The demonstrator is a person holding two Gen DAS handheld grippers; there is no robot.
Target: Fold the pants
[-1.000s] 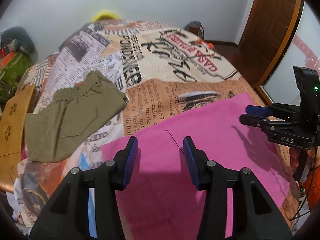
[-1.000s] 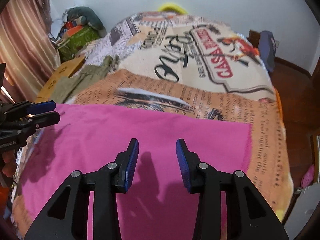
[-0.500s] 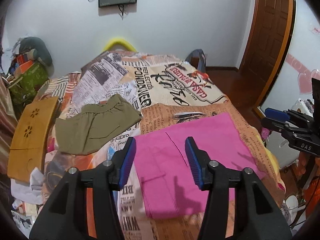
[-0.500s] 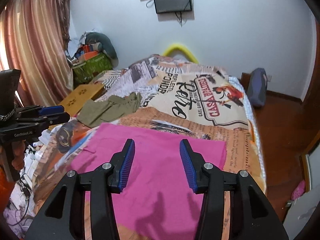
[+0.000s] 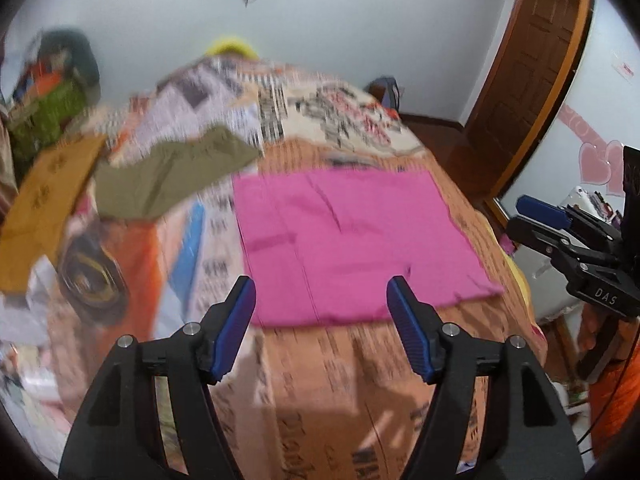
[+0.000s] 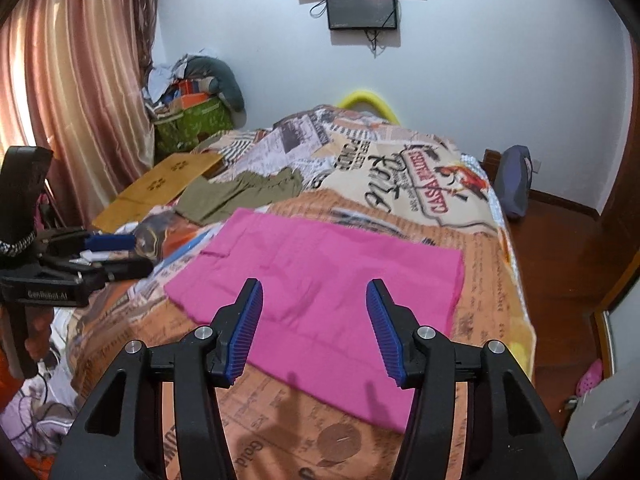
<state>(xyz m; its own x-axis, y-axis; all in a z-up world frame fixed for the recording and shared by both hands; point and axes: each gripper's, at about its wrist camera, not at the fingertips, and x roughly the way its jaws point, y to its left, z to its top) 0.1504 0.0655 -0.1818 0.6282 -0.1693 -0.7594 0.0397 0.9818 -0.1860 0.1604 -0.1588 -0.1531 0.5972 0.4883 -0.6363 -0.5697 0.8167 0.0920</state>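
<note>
Pink pants (image 5: 352,236) lie folded flat in a rectangle on the printed bed cover (image 5: 360,360), also in the right wrist view (image 6: 320,264). My left gripper (image 5: 320,292) hangs above the bed's near edge, short of the pink cloth. Its jaws are opening with nothing between them. My right gripper (image 6: 314,292) hovers over the near part of the pink pants, jaws opening, nothing held. Each gripper shows in the other's view: the right gripper (image 5: 532,220) at the right, the left gripper (image 6: 116,254) at the left. Olive pants (image 6: 240,196) lie folded beyond the pink ones.
A yellow-brown board (image 6: 160,188) rests on the bed's left side by a green bag with piled things (image 6: 192,120). A curtain (image 6: 80,80) hangs at the left, a wooden door (image 5: 532,72) stands at the right. A blue bag (image 6: 516,188) sits on the floor.
Both grippers have drawn back and up from the pink pants, and their jaws have widened. The pink pants stay flat on the bed, now seen whole.
</note>
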